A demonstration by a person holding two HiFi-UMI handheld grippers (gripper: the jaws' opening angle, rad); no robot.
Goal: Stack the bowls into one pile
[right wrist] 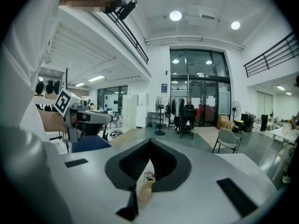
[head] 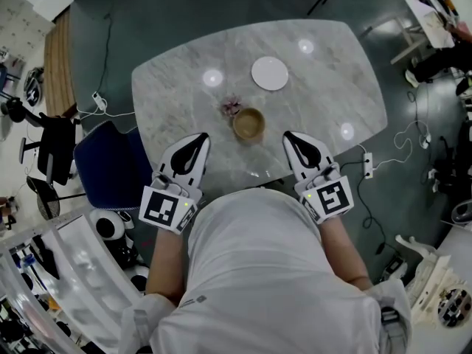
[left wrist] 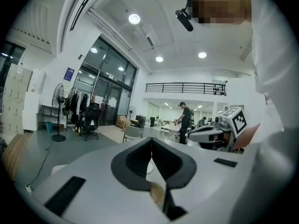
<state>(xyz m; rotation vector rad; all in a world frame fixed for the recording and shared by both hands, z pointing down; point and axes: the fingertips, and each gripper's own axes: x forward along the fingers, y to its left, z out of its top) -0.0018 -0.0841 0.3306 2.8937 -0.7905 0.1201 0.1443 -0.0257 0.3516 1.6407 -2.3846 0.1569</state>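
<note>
Currently our left claw (head: 200,139) and right claw (head: 290,136) are clenched, empty; ahead between them sits one bowl (head: 248,124), perhaps a finished pile; we see none loose.

Tabletop (head: 243,161) open nr edge; wooden bowl (head: 248,124) mid-table.

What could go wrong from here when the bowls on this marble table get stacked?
1. The wooden bowl and the small pinkish bowl sit very close together; grabbing one could knock the other.
2. The left tongs and right tongs are both shut and empty; if they arrive closed, they may shove a bowl across the smooth table.
3. The white dish looks shallow, so its rim may be hard to pinch.
</note>
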